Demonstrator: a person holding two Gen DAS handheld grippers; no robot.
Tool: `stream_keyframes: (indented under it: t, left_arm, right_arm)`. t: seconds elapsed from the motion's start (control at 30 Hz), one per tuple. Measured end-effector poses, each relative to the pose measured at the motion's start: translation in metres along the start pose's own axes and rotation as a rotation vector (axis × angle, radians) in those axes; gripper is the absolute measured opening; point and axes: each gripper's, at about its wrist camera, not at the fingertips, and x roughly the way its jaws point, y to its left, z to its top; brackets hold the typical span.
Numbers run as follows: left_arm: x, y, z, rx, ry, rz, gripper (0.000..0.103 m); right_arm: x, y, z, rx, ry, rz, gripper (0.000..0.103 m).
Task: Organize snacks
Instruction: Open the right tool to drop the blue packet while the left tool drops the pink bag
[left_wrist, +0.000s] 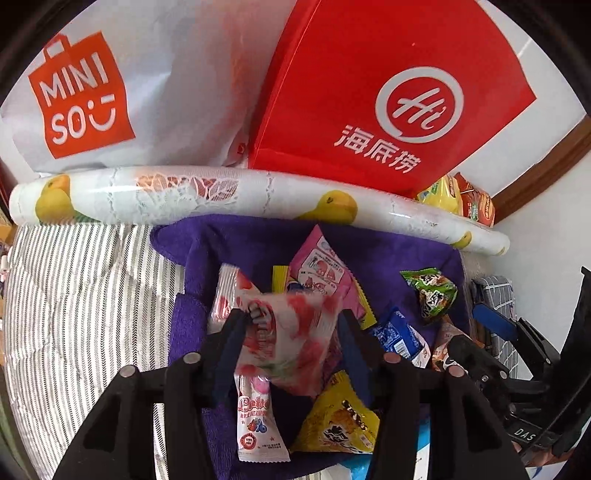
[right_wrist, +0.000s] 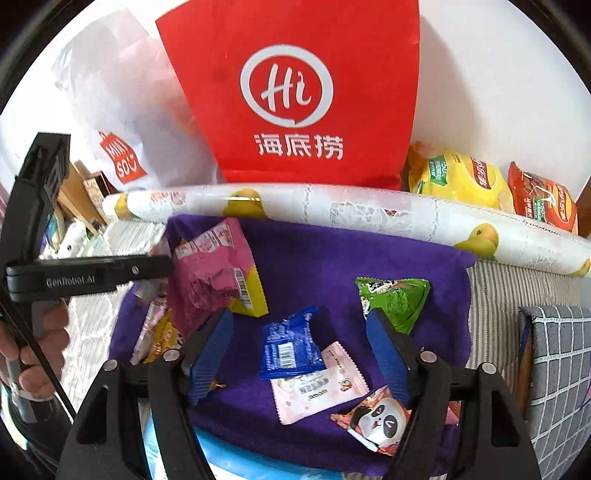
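Note:
Several snack packets lie on a purple cloth (left_wrist: 236, 243). My left gripper (left_wrist: 291, 325) hangs over them with a blurred white and red strawberry packet (left_wrist: 291, 332) between its fingers; the jaws stand wider than the packet, and I see no firm pinch. Under it lie a white lollipop packet (left_wrist: 255, 417) and a yellow packet (left_wrist: 340, 421); a pink packet (right_wrist: 210, 266) lies beyond. My right gripper (right_wrist: 299, 332) is open above the cloth with nothing in it. Below it lie a blue packet (right_wrist: 288, 347), a pale pink packet (right_wrist: 317, 384) and a panda packet (right_wrist: 376, 417). A green packet (right_wrist: 395, 295) lies by its right finger.
A red paper bag (right_wrist: 295, 92) and a white Miniso bag (left_wrist: 110, 92) stand behind a rolled sheet printed with yellow fruit (left_wrist: 258, 195). Yellow and orange crisp bags (right_wrist: 458, 177) sit at the back right. Striped bedding (left_wrist: 74, 295) is on the left, a grey checked cushion (right_wrist: 554, 354) on the right.

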Motion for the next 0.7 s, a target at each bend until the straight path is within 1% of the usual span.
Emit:
stream_keyframes:
  t: [0.07,0.23,0.37,0.5,0.7]
  left_arm:
    - [-0.004,-0.002,0.000,0.005,-0.007,-0.010,0.053]
    - [-0.014,-0.010,-0.001,0.031,-0.023,-0.039,0.056]
    - [-0.021,-0.019,-0.003,0.056,-0.033,-0.058,0.057]
    - [-0.033,-0.030,-0.006,0.091,-0.059,-0.090,0.057]
    - [-0.060,-0.041,-0.013,0.153,-0.119,-0.104,0.057]
  right_arm:
    - [-0.004,0.001,0.000,0.002,-0.013,-0.006,0.079]
    - [-0.016,0.003,-0.003,0.013,-0.051,-0.080,0.079]
    - [-0.026,-0.002,-0.011,0.056,-0.073,-0.075,0.079]
    - [-0.040,-0.008,-0.024,0.092,-0.095,-0.105,0.079]
    - [-0.063,-0.022,-0.045,0.165,-0.083,-0.098,0.079]
